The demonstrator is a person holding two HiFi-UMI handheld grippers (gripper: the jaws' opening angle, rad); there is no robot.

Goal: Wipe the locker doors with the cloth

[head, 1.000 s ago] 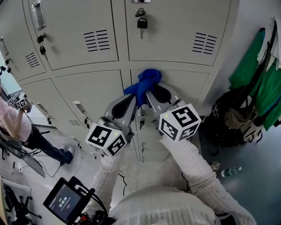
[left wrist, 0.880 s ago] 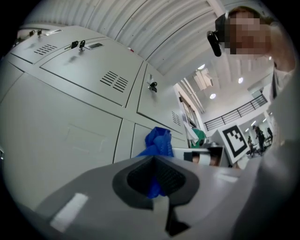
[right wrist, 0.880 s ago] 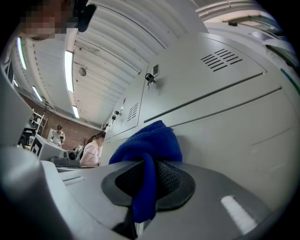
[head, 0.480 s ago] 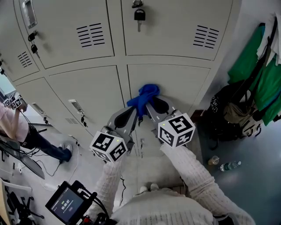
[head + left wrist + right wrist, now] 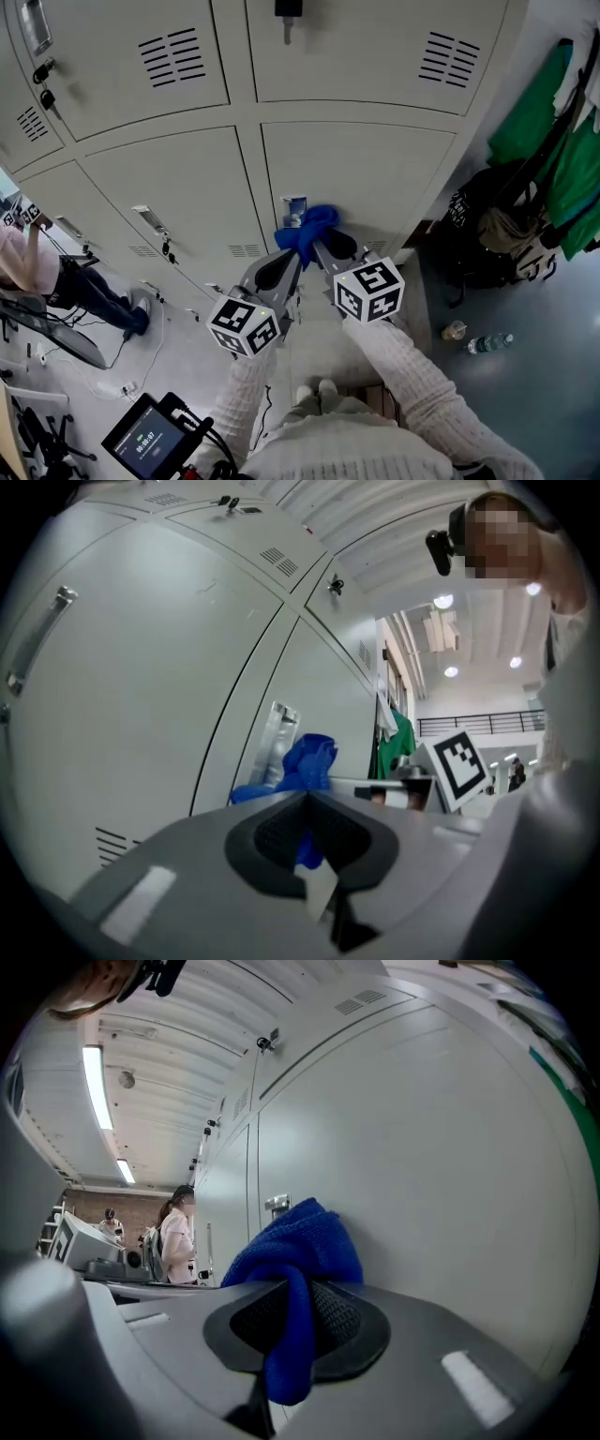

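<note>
A bunched blue cloth (image 5: pixel 306 231) presses against the lower right locker door (image 5: pixel 375 173), just below its metal handle (image 5: pixel 293 208). Both grippers hold it from below. My left gripper (image 5: pixel 292 253) is shut on the cloth's left side, and a strip of blue cloth (image 5: pixel 305 761) shows between its pads in the left gripper view, beside the handle (image 5: pixel 270 738). My right gripper (image 5: pixel 320 246) is shut on the cloth's right side. In the right gripper view the cloth (image 5: pixel 302 1241) bulges over the closed jaws and hangs down between the pads.
Grey locker doors fill the wall, with a padlock (image 5: pixel 286 9) above and keys (image 5: pixel 42 86) at upper left. Green clothes (image 5: pixel 553 141) and a black bag (image 5: pixel 487 244) hang at right. A bottle (image 5: pixel 487 343) lies on the floor. A person (image 5: pixel 37 272) stands at left.
Both grippers have carried the cloth downward over the lower right door, from near its top edge to beside the handle. The head view has tilted down with them.
</note>
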